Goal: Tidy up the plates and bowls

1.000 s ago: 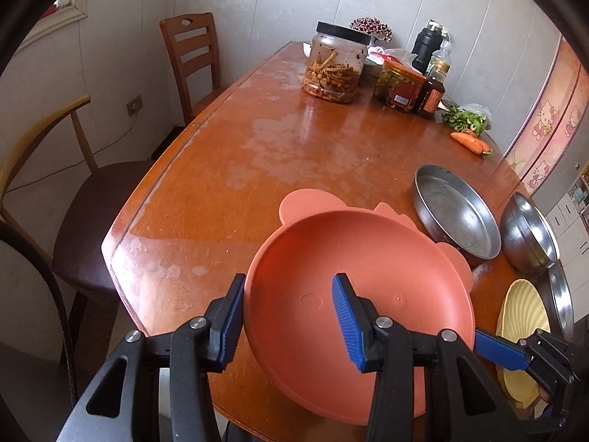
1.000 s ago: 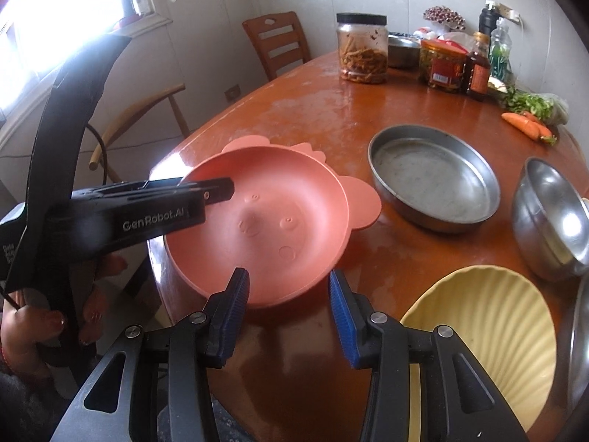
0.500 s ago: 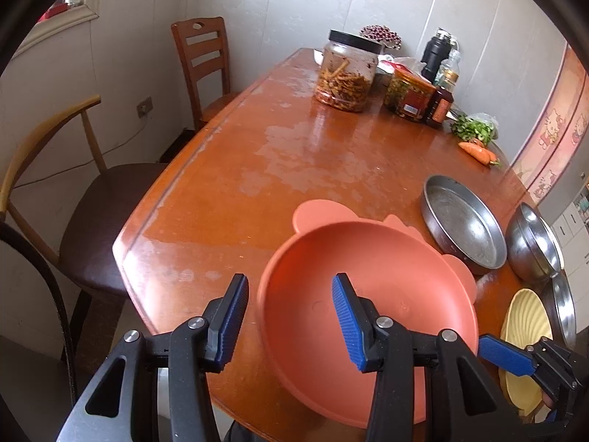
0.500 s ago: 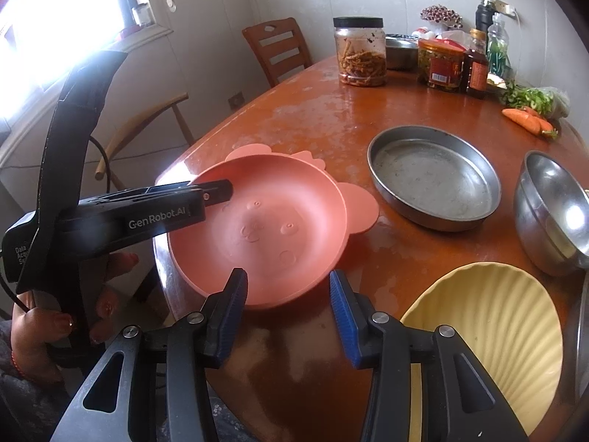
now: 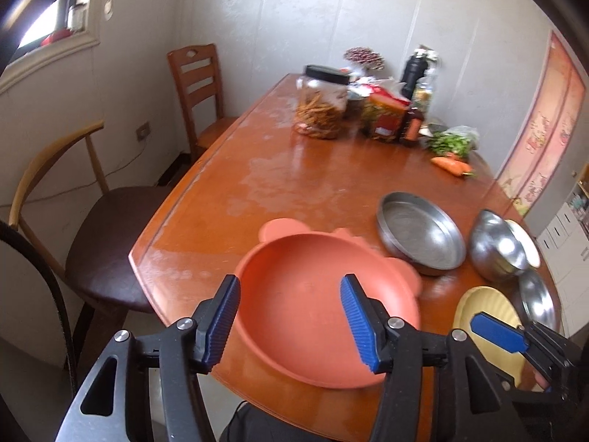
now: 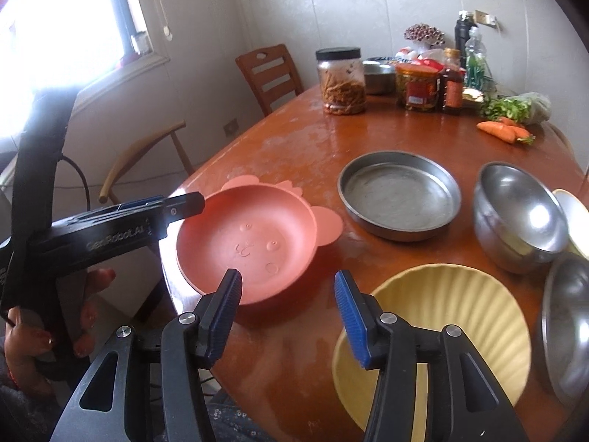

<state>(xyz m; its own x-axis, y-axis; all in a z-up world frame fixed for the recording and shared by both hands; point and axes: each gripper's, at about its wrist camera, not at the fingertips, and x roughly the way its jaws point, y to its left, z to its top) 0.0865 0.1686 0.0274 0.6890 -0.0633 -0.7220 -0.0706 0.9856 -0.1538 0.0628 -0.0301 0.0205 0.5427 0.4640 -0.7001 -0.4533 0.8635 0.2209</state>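
A salmon-pink bowl with ears (image 5: 313,294) (image 6: 246,243) rests at the near corner of the table. My left gripper (image 5: 291,322) hovers over its near-left rim with its jaws opening; the pads touch nothing. From the right wrist view, its finger (image 6: 184,206) reaches over the bowl's left edge. My right gripper (image 6: 287,316) (image 5: 497,335) is also opening and empty, above bare table between the pink bowl and a yellow scalloped plate (image 6: 434,324) (image 5: 482,305). A round steel pan (image 6: 399,193) (image 5: 419,235) and a steel bowl (image 6: 519,213) (image 5: 497,246) sit further right.
The wooden table (image 5: 279,169) has jars and bottles (image 5: 324,107), greens and carrots (image 5: 451,164) at its far end. Another steel dish (image 6: 567,328) and a white dish (image 6: 574,217) lie at the right edge. Two chairs (image 5: 110,221) (image 5: 198,84) stand on the left.
Both grippers have pulled back and risen from the table, and their jaws stand wider. The left finger that was inside the pink bowl is now above it; the bowl stays put.
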